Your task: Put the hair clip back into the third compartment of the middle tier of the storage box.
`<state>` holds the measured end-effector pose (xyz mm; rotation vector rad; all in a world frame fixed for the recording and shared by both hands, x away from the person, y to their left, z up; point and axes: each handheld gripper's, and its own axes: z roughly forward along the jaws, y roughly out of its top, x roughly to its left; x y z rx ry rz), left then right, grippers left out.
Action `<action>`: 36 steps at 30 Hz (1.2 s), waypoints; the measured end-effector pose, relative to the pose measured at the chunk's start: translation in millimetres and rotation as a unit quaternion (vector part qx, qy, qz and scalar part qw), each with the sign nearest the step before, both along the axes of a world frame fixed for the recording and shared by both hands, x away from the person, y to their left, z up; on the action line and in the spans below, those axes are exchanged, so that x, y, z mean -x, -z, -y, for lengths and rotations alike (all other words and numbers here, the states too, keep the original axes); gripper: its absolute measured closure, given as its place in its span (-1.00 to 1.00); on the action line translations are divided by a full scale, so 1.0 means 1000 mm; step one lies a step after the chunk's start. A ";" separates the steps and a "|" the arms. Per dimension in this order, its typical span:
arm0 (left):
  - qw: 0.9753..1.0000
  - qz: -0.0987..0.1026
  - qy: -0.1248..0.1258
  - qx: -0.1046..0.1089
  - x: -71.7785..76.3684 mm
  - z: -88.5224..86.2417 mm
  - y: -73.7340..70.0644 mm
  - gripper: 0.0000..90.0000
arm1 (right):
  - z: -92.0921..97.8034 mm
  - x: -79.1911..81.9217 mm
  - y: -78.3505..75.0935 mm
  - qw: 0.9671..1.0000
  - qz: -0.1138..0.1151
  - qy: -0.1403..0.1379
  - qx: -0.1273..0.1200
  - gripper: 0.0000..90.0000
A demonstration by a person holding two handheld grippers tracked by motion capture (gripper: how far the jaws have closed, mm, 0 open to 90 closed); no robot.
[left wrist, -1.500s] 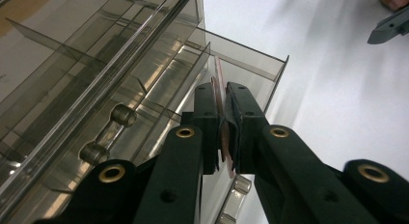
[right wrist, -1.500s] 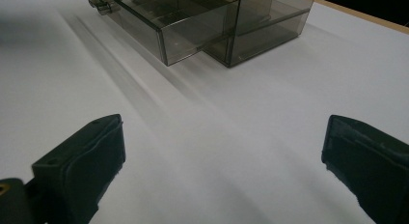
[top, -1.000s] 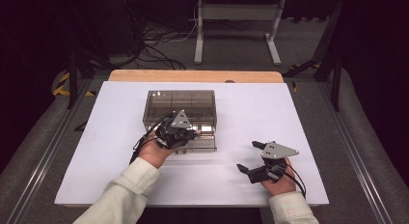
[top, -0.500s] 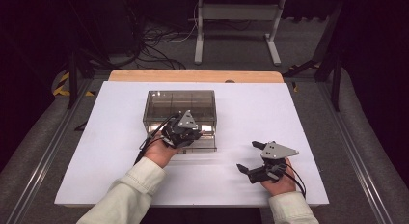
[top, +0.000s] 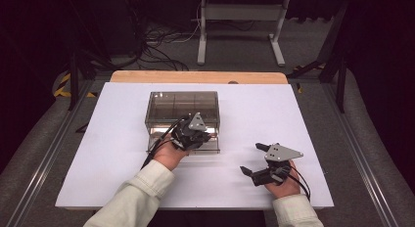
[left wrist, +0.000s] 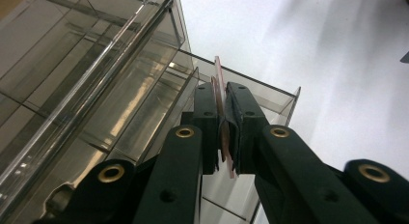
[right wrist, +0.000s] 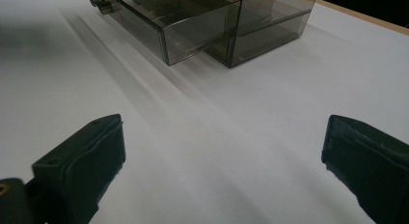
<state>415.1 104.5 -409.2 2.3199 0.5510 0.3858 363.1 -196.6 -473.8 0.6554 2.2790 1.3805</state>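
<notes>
Left gripper (left wrist: 223, 132): jaws pressed together on a thin, flat, pinkish-brown translucent piece (left wrist: 221, 96), held edge-on above the open drawer (left wrist: 251, 96) of a smoked transparent plastic drawer box (top: 182, 107). In the high view, this gripper (top: 195, 134) sits over the box's near edge, where the drawer (top: 205, 145) projects toward the person. Right gripper (right wrist: 222, 171): jaws spread wide, holding nothing, above the white tabletop (right wrist: 202, 137); in the high view it (top: 253, 159) rests well apart from the box, to its right.
</notes>
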 end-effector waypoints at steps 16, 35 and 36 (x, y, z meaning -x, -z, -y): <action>1.000 -0.016 0.002 -0.012 -0.002 0.002 0.005 0.86 | 0.000 0.000 0.000 1.000 0.000 0.000 0.001 -0.96; 0.999 -0.027 0.003 -0.023 -0.003 0.002 0.008 0.85 | 0.000 0.000 0.000 1.000 0.000 -0.001 0.000 -0.96; 0.999 -0.027 0.002 -0.023 -0.003 0.001 0.007 0.83 | 0.000 0.000 0.000 1.000 0.000 -0.001 0.000 -0.96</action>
